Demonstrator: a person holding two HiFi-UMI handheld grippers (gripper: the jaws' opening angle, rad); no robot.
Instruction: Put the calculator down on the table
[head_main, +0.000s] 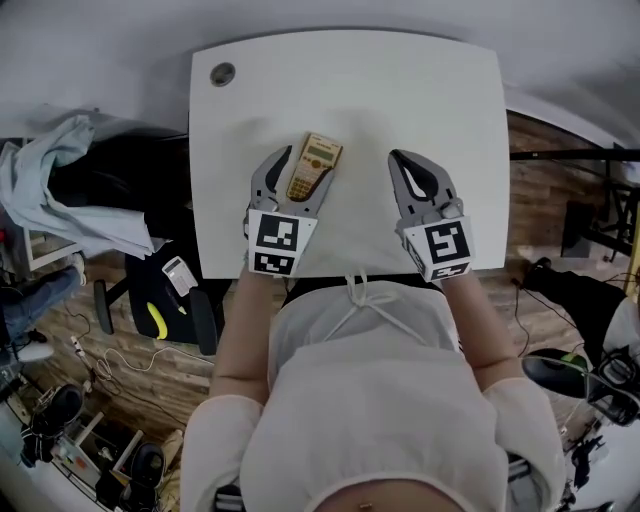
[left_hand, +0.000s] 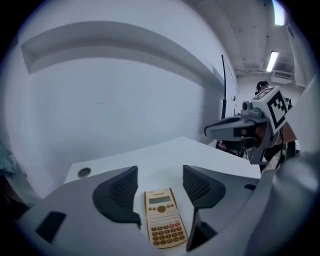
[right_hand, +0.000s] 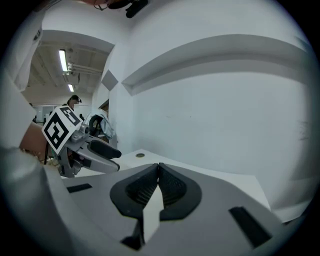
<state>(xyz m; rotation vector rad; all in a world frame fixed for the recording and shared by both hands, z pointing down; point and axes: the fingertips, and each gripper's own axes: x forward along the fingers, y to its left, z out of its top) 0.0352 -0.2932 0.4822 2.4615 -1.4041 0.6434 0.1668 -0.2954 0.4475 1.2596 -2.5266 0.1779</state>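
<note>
Calculator (left_hand: 162, 217): lay on the bench (head_main: 400, 90) between my left hand-held gripper's (head_main: 310, 162) parted jaws, long axis along them; right hand-held gripper (head_main: 398, 157) closed, farther off.

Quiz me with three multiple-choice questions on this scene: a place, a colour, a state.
1. Where is the calculator?
A. on the floor
B. flat on the table, between the left gripper's jaws
C. on a chair

2. What colour is its body?
A. blue
B. red
C. gold

3. How do the right gripper's jaws stand?
A. together, empty
B. wide apart
C. clamped on a pen

Answers:
1 B, the left gripper view shows it lying between jaws that do not touch it.
2 C, its casing looks gold in both views.
3 A, the right gripper view shows them meeting with nothing between.
</note>
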